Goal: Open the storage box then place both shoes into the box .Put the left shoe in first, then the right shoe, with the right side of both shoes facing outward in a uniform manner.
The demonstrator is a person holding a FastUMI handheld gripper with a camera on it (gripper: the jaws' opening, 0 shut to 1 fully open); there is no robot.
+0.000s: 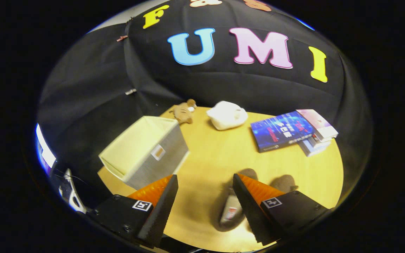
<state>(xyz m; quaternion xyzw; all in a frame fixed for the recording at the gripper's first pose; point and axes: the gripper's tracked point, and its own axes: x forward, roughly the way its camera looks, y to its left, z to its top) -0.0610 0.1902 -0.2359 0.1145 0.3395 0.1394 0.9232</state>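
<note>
Between the fingers of the claw (205,182), spread wide and holding nothing, lies a grey shoe (231,211) on the desk (216,154), its long axis running roughly away from the claw, partly hidden by the right finger. A second shoe (284,182) shows just beyond that finger. Ahead of the left finger stands the box (146,151), lid off, top tilted leftward. Farther off lie books (287,131), a white bag (227,115) and a plush toy (184,111).
</note>
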